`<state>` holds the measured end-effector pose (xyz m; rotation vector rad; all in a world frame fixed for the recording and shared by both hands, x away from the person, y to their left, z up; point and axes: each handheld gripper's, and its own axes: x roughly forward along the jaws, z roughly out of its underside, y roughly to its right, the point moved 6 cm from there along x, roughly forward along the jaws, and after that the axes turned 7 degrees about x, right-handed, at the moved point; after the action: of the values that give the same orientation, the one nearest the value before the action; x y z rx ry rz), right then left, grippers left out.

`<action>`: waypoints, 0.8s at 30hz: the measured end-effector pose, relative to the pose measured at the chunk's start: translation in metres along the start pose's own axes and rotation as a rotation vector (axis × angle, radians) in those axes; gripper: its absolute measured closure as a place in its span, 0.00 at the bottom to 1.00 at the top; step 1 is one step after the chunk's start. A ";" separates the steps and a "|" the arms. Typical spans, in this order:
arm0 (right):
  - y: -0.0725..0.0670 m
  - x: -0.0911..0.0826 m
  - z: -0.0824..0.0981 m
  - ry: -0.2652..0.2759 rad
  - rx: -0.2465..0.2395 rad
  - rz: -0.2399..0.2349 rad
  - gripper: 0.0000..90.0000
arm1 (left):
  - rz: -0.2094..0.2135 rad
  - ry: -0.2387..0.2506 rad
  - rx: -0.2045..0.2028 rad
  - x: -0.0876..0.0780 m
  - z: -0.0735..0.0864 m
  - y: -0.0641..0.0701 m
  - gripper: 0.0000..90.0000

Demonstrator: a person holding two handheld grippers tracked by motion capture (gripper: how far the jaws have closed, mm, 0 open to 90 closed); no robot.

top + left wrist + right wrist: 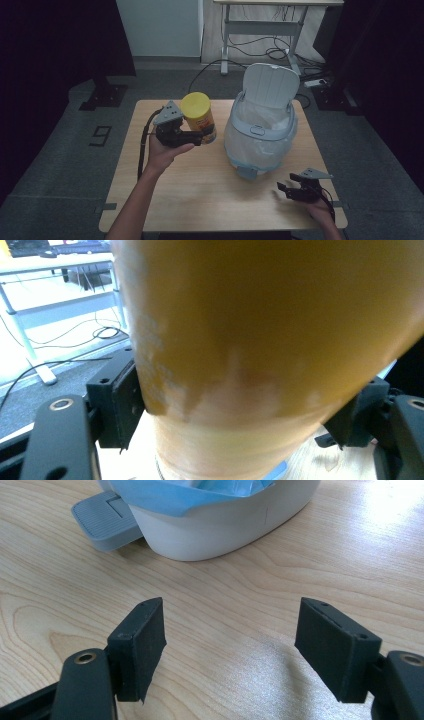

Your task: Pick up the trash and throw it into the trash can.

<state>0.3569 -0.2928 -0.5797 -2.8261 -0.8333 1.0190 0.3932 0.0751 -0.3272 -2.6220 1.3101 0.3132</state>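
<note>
A can with a yellow lid and orange label is held above the wooden table, tilted, with my left gripper shut on its lower body. In the left gripper view the can's orange side looms close between the black pads. To its right stands a small white pedal bin with its lid up and a blue-white liner inside. My right gripper rests near the table's front right corner, open, nothing between its pads; the bin's base and grey pedal lie just ahead of it.
The bin's grey pedal points toward the table's front. A cable trails from the left gripper over the table's left side. Behind the table a white desk frame and floor cables stand. Dark curtains line both sides.
</note>
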 end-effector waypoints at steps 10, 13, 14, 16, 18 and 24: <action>0.000 0.001 0.001 -0.004 -0.002 0.001 0.30 | 0.008 0.003 0.001 0.004 -0.010 -0.001 0.25; 0.000 0.001 0.001 -0.005 -0.002 0.001 0.30 | 0.012 0.004 0.002 0.006 -0.013 0.000 0.25; 0.000 0.001 0.001 -0.005 -0.002 0.001 0.30 | 0.012 0.004 0.002 0.006 -0.013 0.000 0.25; 0.000 0.001 0.001 -0.006 -0.002 0.001 0.30 | 0.015 0.006 0.001 0.008 -0.015 0.001 0.25; 0.000 0.001 0.001 -0.005 -0.001 0.001 0.30 | 0.013 0.006 0.003 0.009 -0.017 0.001 0.25; 0.001 0.001 0.001 -0.005 -0.003 0.000 0.30 | 0.020 0.008 0.012 0.014 -0.024 0.003 0.25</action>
<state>0.3571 -0.2932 -0.5811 -2.8275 -0.8354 1.0261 0.4011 0.0564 -0.3086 -2.6048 1.3372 0.2971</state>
